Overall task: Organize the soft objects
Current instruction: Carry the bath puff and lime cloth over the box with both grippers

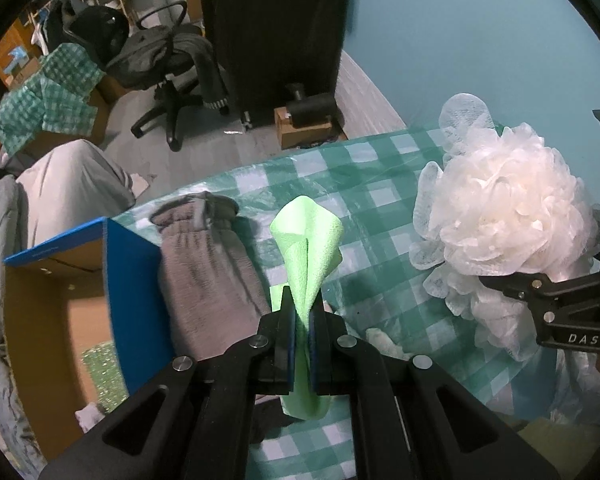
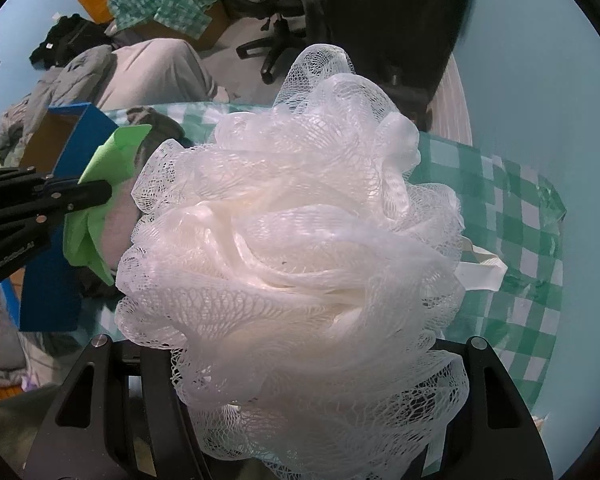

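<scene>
1. The counter [image 1: 380,184], under a green-and-white checked plastic cloth, carries the soft things; its far edge curves in front of a pale blue wall.
2. A blue-sided open cardboard box [image 1: 136,280] stands at the counter's left edge, with something glittery green inside it.
3. The big white mesh bath pouf [image 2: 300,240] is held up over the right part of the counter. The right hand-held gripper [image 2: 300,360] has it, but the mesh hides the jaws, so I cannot tell how far they are closed.
4. A grey fleecy cuffed mitten [image 1: 208,276] lies on the counter, touching the box's blue side.
5. The light green microfibre cloth [image 1: 306,248] stands up in a fold above the counter, just right of the mitten. The left hand-held gripper [image 1: 300,344] is clamped tight on its lower part.
</scene>
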